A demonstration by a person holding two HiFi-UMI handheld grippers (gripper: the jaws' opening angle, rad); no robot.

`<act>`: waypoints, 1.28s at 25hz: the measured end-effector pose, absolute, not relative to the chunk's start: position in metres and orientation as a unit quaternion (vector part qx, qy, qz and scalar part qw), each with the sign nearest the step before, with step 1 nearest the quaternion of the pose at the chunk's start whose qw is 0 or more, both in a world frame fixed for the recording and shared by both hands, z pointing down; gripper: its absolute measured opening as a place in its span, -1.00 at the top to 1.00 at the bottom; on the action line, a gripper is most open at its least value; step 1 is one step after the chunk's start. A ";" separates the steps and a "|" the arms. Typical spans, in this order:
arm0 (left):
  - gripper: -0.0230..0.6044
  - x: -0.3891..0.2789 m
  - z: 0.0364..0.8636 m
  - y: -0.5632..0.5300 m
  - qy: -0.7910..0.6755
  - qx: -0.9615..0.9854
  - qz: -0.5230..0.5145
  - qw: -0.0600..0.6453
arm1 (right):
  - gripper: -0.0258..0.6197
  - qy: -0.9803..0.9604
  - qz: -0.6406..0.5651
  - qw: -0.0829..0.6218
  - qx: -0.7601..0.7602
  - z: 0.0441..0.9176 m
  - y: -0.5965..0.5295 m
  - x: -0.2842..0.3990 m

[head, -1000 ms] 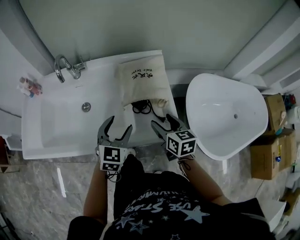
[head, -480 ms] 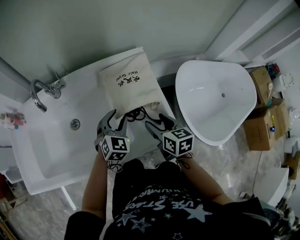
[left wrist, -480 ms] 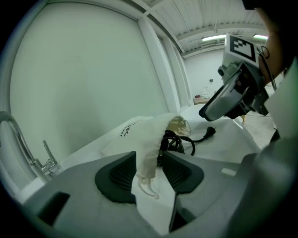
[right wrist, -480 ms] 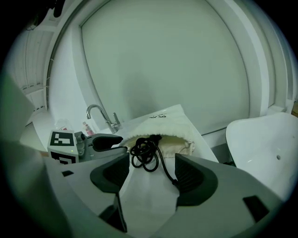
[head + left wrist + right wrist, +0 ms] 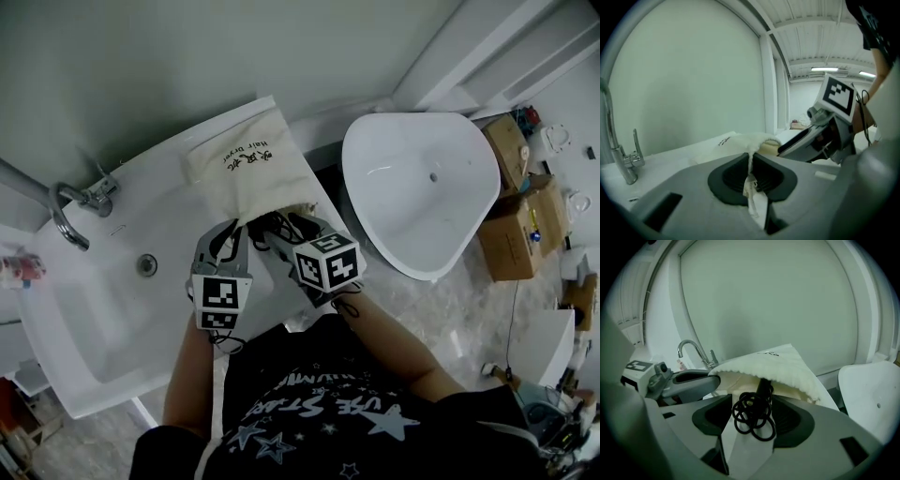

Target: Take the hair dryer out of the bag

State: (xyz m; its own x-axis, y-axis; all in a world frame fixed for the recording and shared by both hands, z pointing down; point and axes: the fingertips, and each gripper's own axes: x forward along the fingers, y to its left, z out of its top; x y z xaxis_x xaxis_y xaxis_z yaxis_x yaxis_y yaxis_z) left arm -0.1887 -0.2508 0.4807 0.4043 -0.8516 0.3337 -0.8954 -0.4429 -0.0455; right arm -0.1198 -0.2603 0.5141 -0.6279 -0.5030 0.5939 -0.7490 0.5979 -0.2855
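A cream cloth bag (image 5: 246,169) with black print lies on the counter at the sink's right end. From its mouth spills the hair dryer's black coiled cord (image 5: 752,417), and the dark handle (image 5: 764,384) shows just inside. My left gripper (image 5: 232,231) is closing, and its pads pinch the bag's hem (image 5: 751,180) at the left of the mouth. My right gripper (image 5: 281,231) reaches into the mouth. Its jaws are closing with the cord between them, and the pads (image 5: 715,416) stand clear of it.
A chrome faucet (image 5: 70,204) and the sink basin (image 5: 94,319) lie left of the bag. A white tub (image 5: 422,183) stands to the right, with cardboard boxes (image 5: 516,216) beyond it. Small bottles (image 5: 13,268) sit at the far left.
Both grippers moved forward to the bag's mouth. The left jaws went from wide open to pinching the bag's hem. The right jaws came round the cord and narrowed a little.
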 end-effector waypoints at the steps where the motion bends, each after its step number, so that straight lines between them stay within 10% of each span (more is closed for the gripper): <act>1: 0.79 -0.189 0.478 -0.252 -0.521 0.837 0.150 0.074 | 0.11 -0.861 0.258 0.234 0.370 0.514 -0.268 -0.124; 21: 0.79 -0.206 0.486 -0.251 -0.509 0.845 0.149 0.069 | -0.20 -0.789 0.305 0.328 0.421 0.571 -0.333 -0.158; 32: 0.79 -0.209 0.482 -0.259 -0.509 0.846 0.149 0.061 | 0.34 -0.798 0.319 0.327 0.394 0.562 -0.332 -0.151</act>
State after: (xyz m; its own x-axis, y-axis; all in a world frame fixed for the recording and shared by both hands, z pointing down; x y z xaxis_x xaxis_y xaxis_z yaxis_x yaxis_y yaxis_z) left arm -0.2092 -0.2587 0.4822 0.4376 -0.8425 0.3142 -0.8788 -0.4746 -0.0489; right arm -0.1509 -0.3318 0.5624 -0.4762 -0.4188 0.7732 -0.8368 0.4860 -0.2521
